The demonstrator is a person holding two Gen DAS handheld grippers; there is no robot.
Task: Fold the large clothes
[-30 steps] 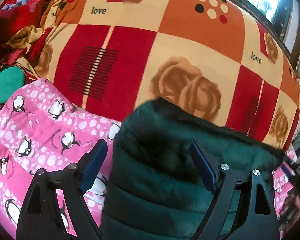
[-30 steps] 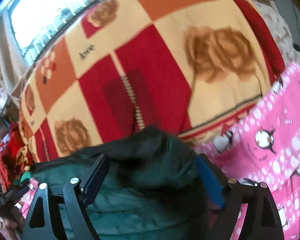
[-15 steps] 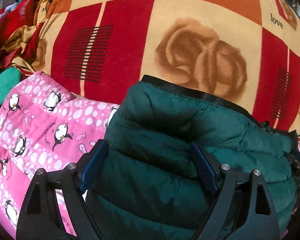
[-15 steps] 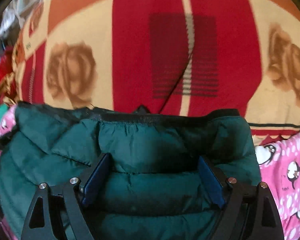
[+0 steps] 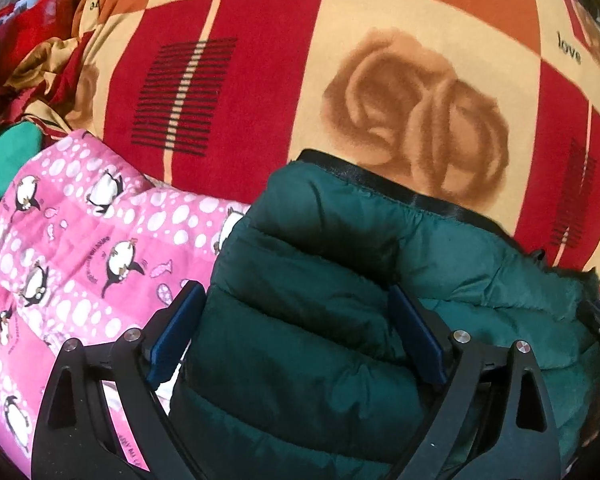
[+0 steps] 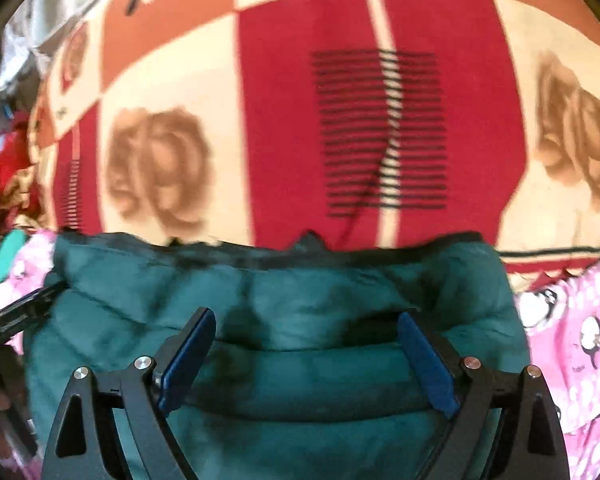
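Both tongs stand spread wide over the green puffy jacket (image 5: 340, 300), the left tongs (image 5: 296, 332) and right tongs (image 6: 306, 354) having just been opening, their blue pads (image 5: 176, 332) on either side of the padding but not pinching it; the jacket lies bunched on the pink penguin quilt (image 5: 80, 248), its black-edged hem (image 5: 380, 184) against the red and cream rose blanket (image 5: 260, 80). I judge it light, soft, springy and a bit slippery; I would pinch the firmer hem or a quilted seam.
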